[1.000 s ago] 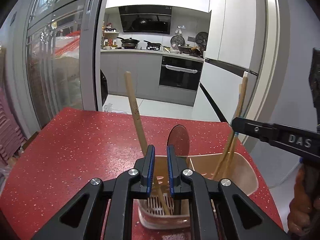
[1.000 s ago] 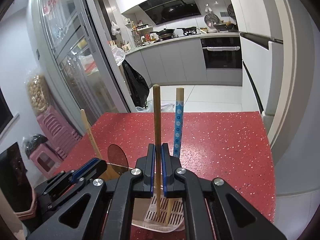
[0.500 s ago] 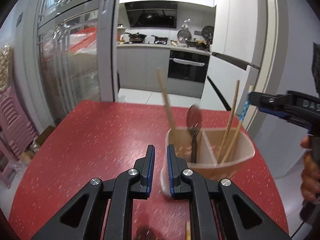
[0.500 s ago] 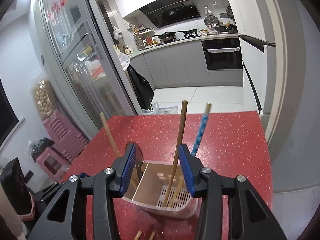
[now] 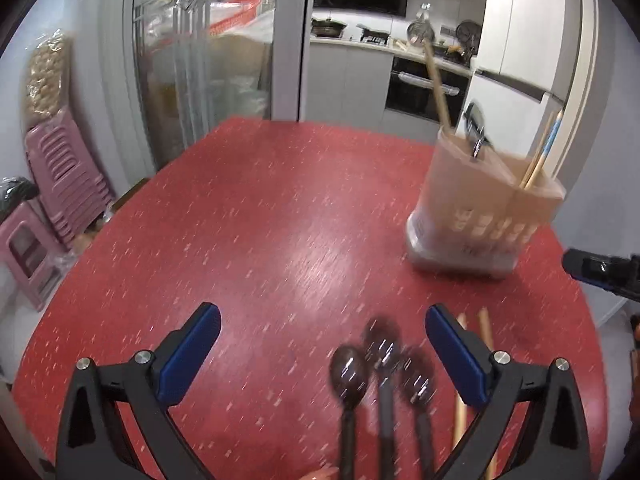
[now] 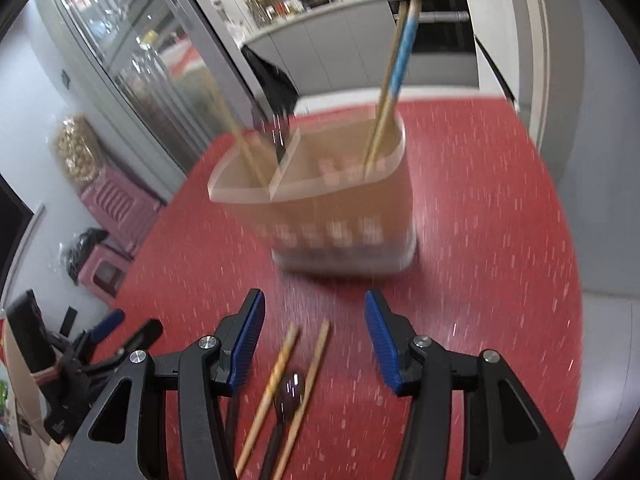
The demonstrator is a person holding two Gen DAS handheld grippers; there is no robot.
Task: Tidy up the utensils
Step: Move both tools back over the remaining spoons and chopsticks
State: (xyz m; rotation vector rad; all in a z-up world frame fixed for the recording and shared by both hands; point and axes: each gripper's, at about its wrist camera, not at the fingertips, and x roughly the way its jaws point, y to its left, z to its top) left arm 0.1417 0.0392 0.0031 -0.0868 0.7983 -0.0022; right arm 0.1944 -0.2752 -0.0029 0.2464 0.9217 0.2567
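A: Nearest in the left wrist view?
B: Left tongs [image 5: 322,354], spread wide and gripping nothing, low over the red bench [image 5: 248,216]. Between the blue pads [image 5: 188,356], 3 dark spoons [image 5: 380,364] lying flat on the bench, bowls pointing away, blurred. Just right of them, 2 wooden chopsticks [image 5: 460,416], partly hidden behind the right finger.

A: And nearest in the right wrist view?
B: Right tongs [image 6: 314,340], also parted with nothing held. Between the fingers, the same 2 wooden chopsticks [image 6: 292,384] side by side on the bench, with 1 spoon bowl [image 6: 291,392] showing between them. Touching or merely overlapping, cannot tell through the blur.

A: Farther out?
B: Beige utensil holder [image 6: 340,200] standing upright on the bench, well apart from the loose pieces, split by a divider into 2 compartments. In the left compartment, 1 plain wooden chopstick [image 6: 236,132] and 1 dark spoon [image 6: 276,132], both leaning. In the right compartment, 2 chopsticks [image 6: 394,80] leaning together, 1 with a blue patterned upper part.

A: Same holder from the left wrist?
B: Yes, at right and farther back [image 5: 480,216], near the bench edge. Tip of the right tongs at the far right edge of that view [image 5: 600,270].

A: Beyond the bench?
B: Stacked pink stools [image 5: 60,184] at left, glass doors [image 5: 200,72], and a kitchen with a built-in oven [image 5: 424,88].
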